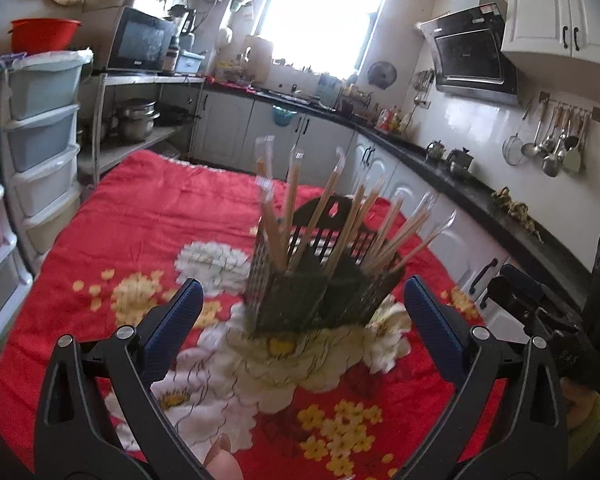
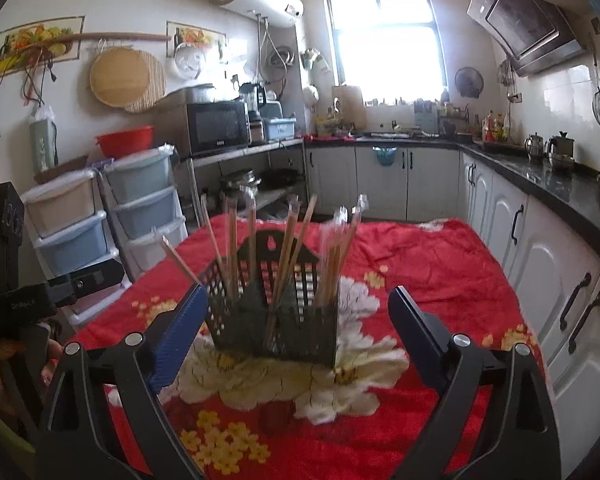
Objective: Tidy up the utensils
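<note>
A black mesh utensil holder (image 1: 320,288) stands on the red flowered cloth (image 1: 132,216), filled with several wrapped wooden chopsticks (image 1: 332,196) that fan upward. My left gripper (image 1: 300,304) is open and empty, its blue pads on either side of the holder, a little short of it. In the right wrist view the same holder (image 2: 276,320) and chopsticks (image 2: 292,236) stand between the pads of my right gripper (image 2: 296,320), which is open and empty. The right gripper also shows at the right edge of the left wrist view (image 1: 540,304).
Plastic drawer towers (image 1: 40,120) stand left of the table. White cabinets under a black counter (image 1: 480,200) run along the right. A shelf with a microwave (image 2: 216,126) and pots stands behind. Hanging ladles (image 1: 552,144) are on the right wall.
</note>
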